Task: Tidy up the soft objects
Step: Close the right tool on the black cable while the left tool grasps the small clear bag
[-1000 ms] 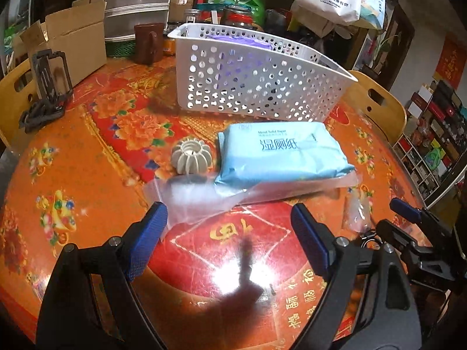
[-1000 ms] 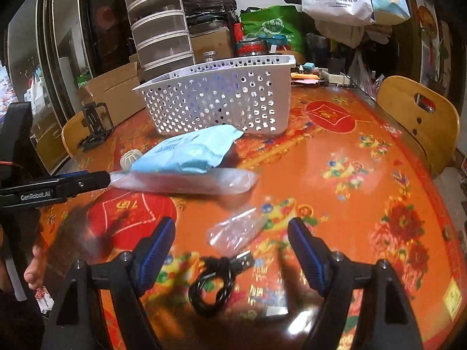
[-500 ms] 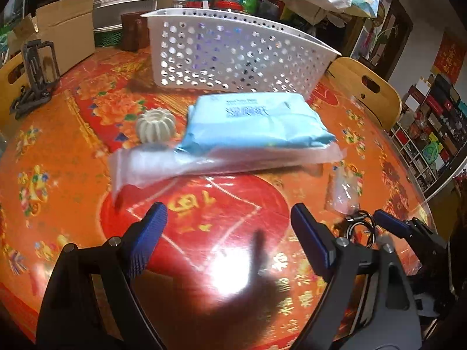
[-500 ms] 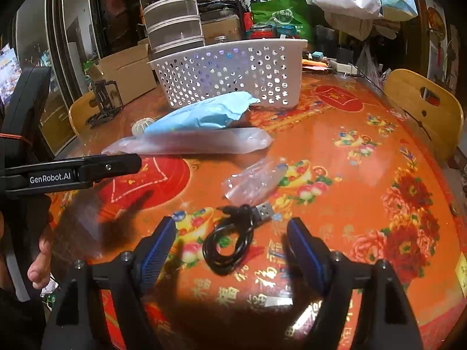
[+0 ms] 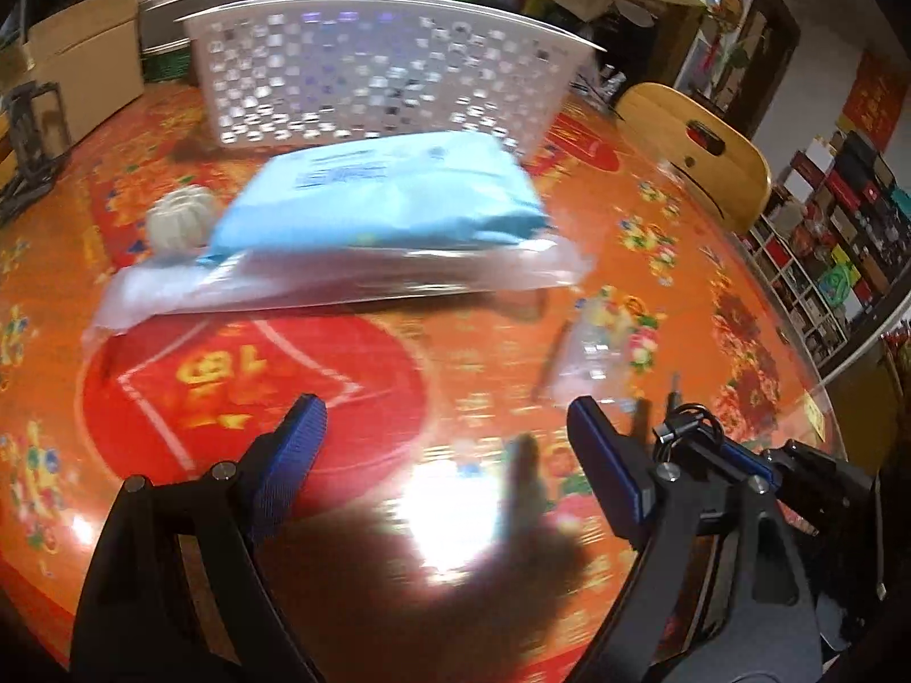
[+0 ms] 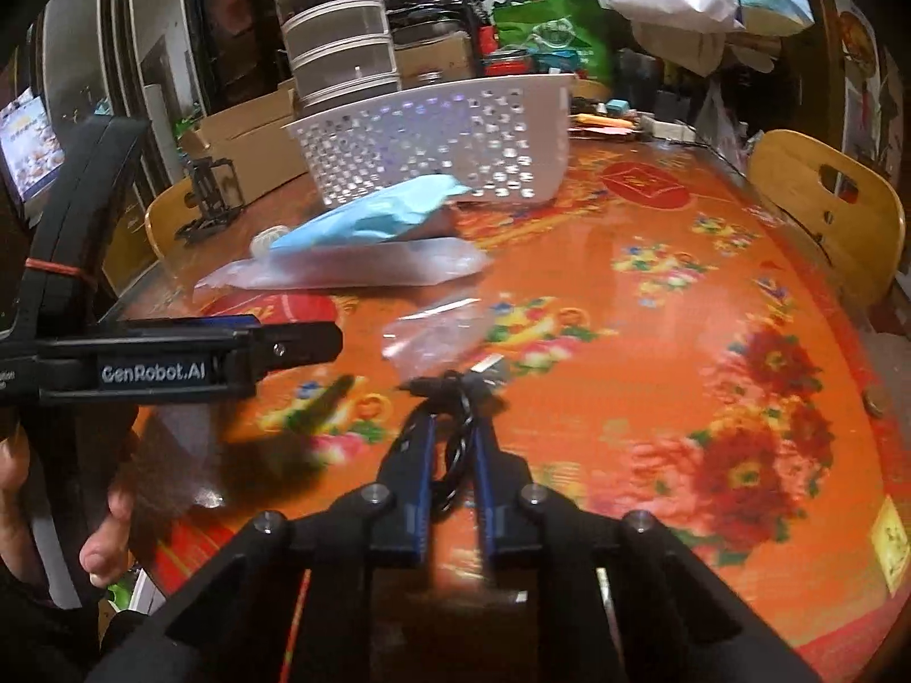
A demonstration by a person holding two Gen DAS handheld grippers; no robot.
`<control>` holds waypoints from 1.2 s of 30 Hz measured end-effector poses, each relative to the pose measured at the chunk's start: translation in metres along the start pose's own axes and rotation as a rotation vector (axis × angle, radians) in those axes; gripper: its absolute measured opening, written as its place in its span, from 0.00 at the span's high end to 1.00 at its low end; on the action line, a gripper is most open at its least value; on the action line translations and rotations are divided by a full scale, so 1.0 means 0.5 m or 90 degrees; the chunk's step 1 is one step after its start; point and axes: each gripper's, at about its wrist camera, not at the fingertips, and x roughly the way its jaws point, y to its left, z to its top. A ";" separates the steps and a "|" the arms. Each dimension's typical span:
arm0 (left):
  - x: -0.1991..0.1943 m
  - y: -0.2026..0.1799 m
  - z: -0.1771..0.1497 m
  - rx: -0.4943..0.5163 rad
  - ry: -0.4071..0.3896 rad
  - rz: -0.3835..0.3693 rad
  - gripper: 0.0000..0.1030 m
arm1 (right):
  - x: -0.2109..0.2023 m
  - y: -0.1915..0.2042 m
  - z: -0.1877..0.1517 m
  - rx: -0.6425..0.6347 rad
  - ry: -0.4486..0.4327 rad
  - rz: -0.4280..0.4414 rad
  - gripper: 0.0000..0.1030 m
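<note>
Right wrist view: the right gripper, jaws just closed, pinches the coiled black cable on the bench. Left gripper wide, empty. White basket at twelve o'clock; next, likely lift and carry there.

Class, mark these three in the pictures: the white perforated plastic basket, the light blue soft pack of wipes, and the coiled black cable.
white perforated plastic basket [image 6: 433,131], right wrist view, front wall
light blue soft pack of wipes [image 5: 387,199], left wrist view, top face
coiled black cable [image 6: 455,455], right wrist view, loop between the fingers
</note>
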 end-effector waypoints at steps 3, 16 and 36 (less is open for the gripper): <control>0.009 -0.036 0.004 0.010 0.003 -0.006 0.17 | -0.005 -0.035 -0.003 0.018 -0.003 -0.003 0.92; 0.058 -0.128 0.026 0.064 0.014 0.008 0.18 | -0.017 -0.086 -0.005 0.059 -0.015 -0.021 0.92; 0.008 -0.088 -0.005 0.092 -0.041 0.055 0.67 | 0.005 -0.040 0.020 0.038 -0.008 -0.012 0.92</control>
